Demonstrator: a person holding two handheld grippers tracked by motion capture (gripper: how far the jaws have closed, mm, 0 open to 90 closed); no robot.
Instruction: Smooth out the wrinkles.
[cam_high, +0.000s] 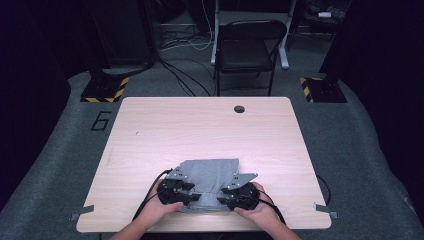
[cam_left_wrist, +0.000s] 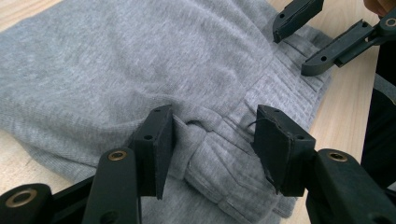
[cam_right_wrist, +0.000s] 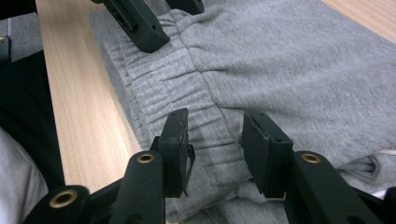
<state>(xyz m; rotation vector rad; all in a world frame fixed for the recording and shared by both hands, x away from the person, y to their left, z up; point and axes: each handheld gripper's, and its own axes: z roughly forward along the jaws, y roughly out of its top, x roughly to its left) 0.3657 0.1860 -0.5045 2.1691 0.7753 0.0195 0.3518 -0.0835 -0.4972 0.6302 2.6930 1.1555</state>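
Note:
A folded grey garment (cam_high: 210, 172) with a ribbed elastic waistband (cam_right_wrist: 187, 93) lies on the wooden table (cam_high: 200, 125) near its front edge. My left gripper (cam_left_wrist: 212, 140) sits low over the near left part of the garment. Its jaws stand open on either side of a bunched fold of the waistband (cam_left_wrist: 215, 154). My right gripper (cam_right_wrist: 215, 140) is over the near right part, open, with the waistband lying between its jaws. In the high view the left gripper (cam_high: 192, 197) and the right gripper (cam_high: 222, 200) point toward each other, a hand behind each.
The far half of the table is bare wood with a round cable hole (cam_high: 239, 108). A black folding chair (cam_high: 250, 45) and loose cables stand on the floor beyond the table. The table's front edge is just behind the hands.

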